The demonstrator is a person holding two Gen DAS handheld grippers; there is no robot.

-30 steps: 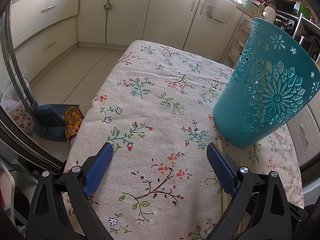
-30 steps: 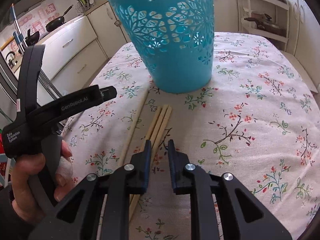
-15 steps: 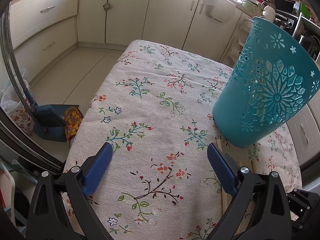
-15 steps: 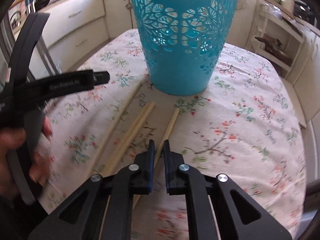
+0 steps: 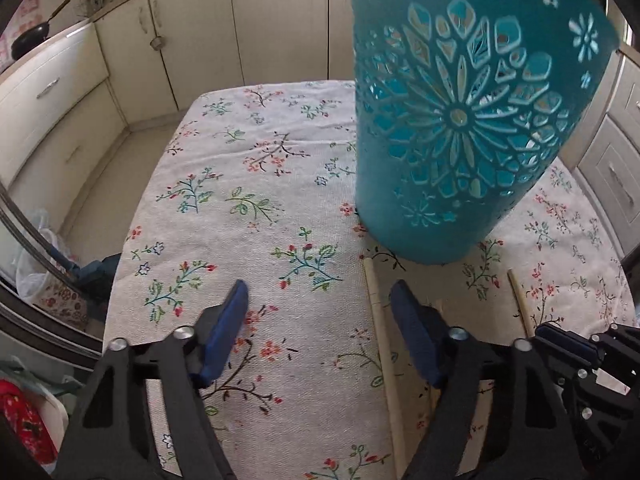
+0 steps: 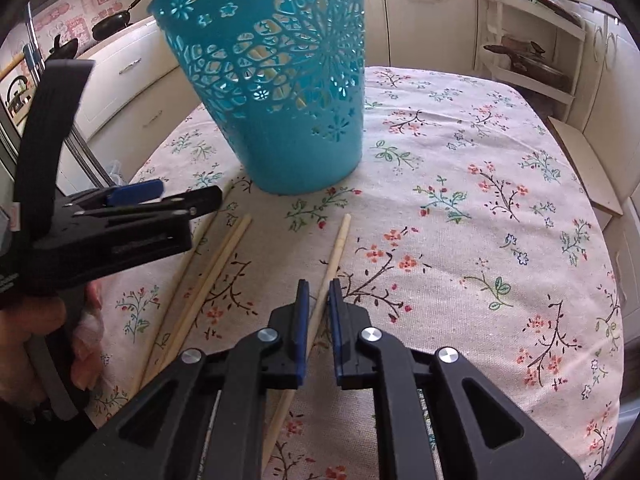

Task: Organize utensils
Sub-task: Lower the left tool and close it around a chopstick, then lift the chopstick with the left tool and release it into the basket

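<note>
A teal cut-out basket (image 6: 280, 80) stands on the floral tablecloth; chopsticks show inside through its holes. It also shows in the left wrist view (image 5: 460, 120). Several wooden chopsticks lie in front of it. One chopstick (image 6: 334, 256) runs between the blue pads of my right gripper (image 6: 318, 292), whose jaws stand narrowly apart around it, low over the cloth. Two more chopsticks (image 6: 208, 272) lie to its left. My left gripper (image 5: 320, 296) is open and empty, a chopstick (image 5: 378, 320) just inside its right finger. It appears side-on in the right wrist view (image 6: 132, 208).
The tablecloth (image 6: 480, 200) covers the table, with edges at left (image 5: 124, 264) and right. Cream kitchen cabinets (image 5: 200, 40) ring the room. A shelf unit (image 6: 532, 52) stands at the far right. A dustpan (image 5: 96, 276) sits on the floor left of the table.
My right gripper moved onto a single chopstick, now separated from the others, and its jaws narrowed around it. My left gripper swung right towards the basket and its jaws narrowed somewhat.
</note>
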